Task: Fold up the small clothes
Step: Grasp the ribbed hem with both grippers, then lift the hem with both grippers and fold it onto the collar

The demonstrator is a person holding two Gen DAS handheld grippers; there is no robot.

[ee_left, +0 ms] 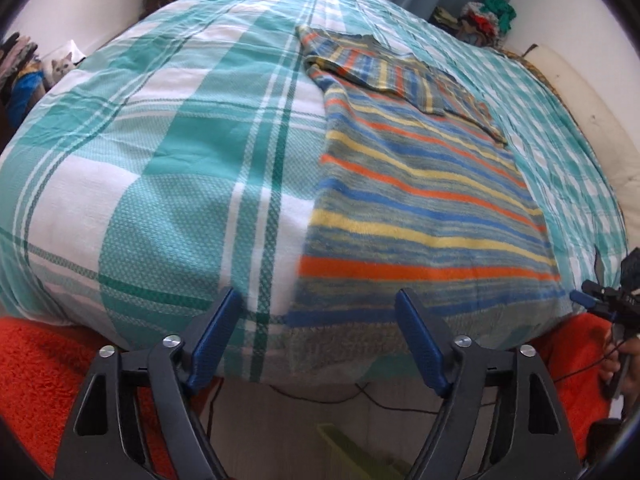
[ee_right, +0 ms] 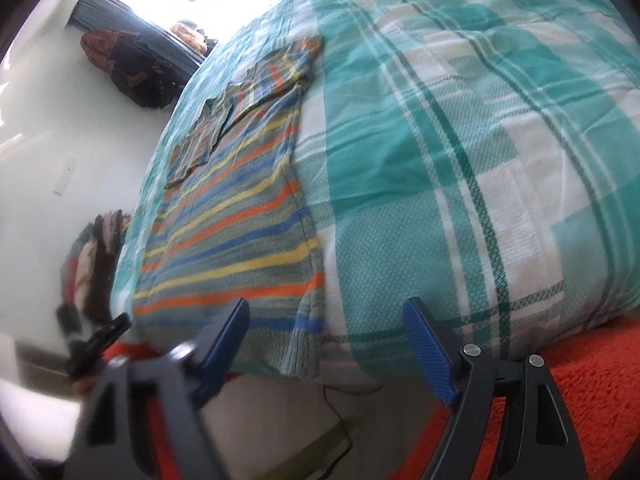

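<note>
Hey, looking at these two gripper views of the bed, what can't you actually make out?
- Striped garment: its underside and whatever the folded-over sleeves cover, in both views.
- Its hem: droops over the bed edge, partly behind the left gripper fingers.
- Piles by the wall: blurred in the right wrist view.
- Right gripper: its left side is smeared by motion blur.

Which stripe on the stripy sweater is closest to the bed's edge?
The blue stripe just above the ribbed hem of the striped knitted sweater. The wide orange stripe lies farther up than it.
</note>
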